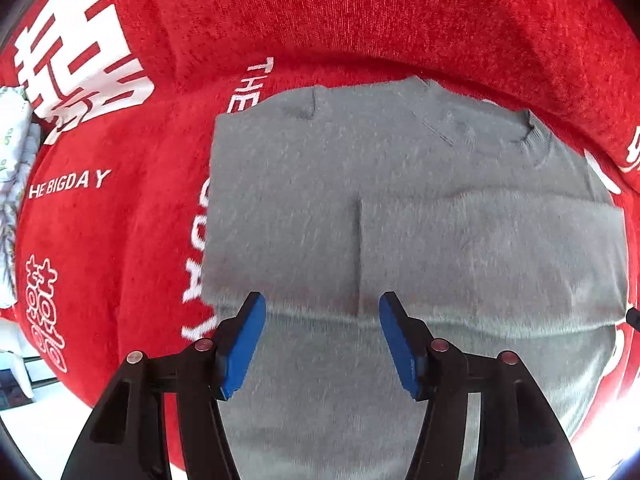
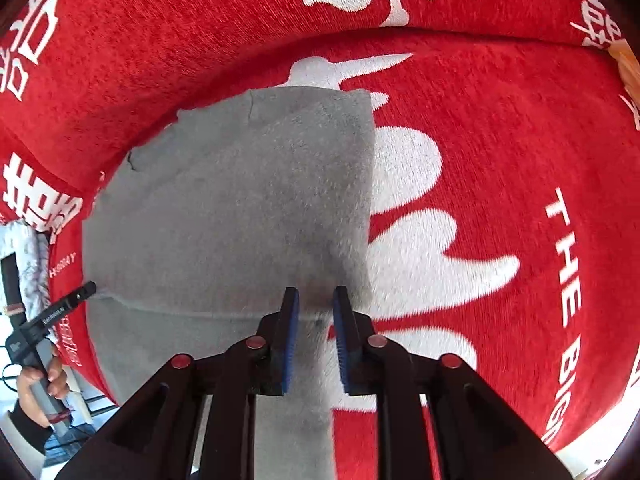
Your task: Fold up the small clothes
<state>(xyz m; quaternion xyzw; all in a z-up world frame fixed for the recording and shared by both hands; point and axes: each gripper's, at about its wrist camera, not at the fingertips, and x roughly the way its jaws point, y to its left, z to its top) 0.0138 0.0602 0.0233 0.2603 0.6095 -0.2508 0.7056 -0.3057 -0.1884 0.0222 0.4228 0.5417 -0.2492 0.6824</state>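
A small grey fuzzy sweater [image 1: 340, 200] lies flat on a red cloth with white print [image 1: 360, 12]. Its neckline is at the far right and one sleeve is folded across its body. My left gripper [image 1: 322, 306] is open, its blue pads just above the folded edge near me, holding nothing. In the right wrist view the same sweater [image 2: 240, 200] lies left of centre. My right gripper [image 2: 316, 300] is partly open over the sweater's near right edge, with a narrow gap between the pads and no cloth clamped. The left gripper's tip [image 2: 82, 292] touches the sweater's left edge.
The red cloth [image 2: 520, 120] with white characters and "THE BIG DAY" lettering covers the whole surface and rises behind as a backrest. A white patterned fabric [image 1: 12, 152] lies at the far left. A person's hand [image 2: 36, 388] holds the left gripper's handle.
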